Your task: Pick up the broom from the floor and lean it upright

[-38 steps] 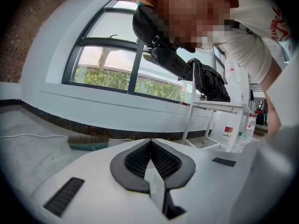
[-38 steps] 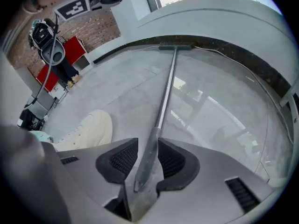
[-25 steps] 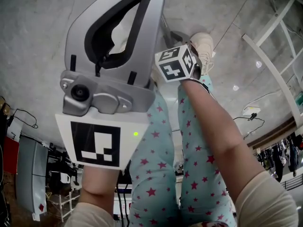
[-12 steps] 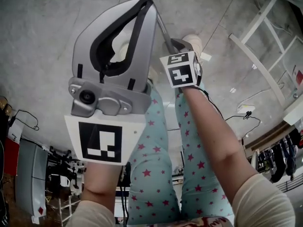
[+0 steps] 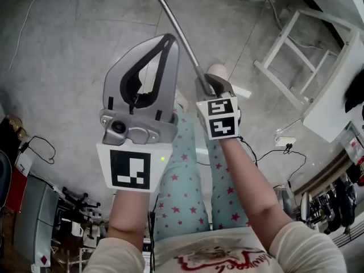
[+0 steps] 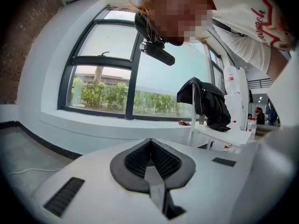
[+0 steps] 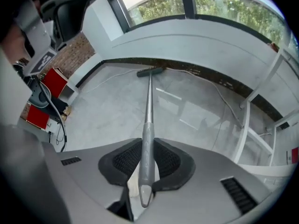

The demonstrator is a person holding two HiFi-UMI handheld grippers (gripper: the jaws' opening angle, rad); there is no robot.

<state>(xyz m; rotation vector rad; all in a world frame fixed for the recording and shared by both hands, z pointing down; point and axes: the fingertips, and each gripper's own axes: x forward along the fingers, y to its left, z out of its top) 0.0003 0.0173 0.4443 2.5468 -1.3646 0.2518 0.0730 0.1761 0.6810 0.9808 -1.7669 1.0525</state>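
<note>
The right gripper (image 7: pixel 145 164) has the broom (image 7: pixel 149 101) by the very tip of its handle, probably so the long shaft can be swung up like a lever while the head (image 7: pixel 150 71) rests on the floor (image 7: pixel 93 115) at the foot of the wall (image 7: pixel 201 41); the handle slants away from that wall up to the jaws; these have just been closing and now pinch the handle's end between them; the left gripper (image 6: pixel 150 162) has its jaws together on nothing, seemingly spare for steadying.
</note>
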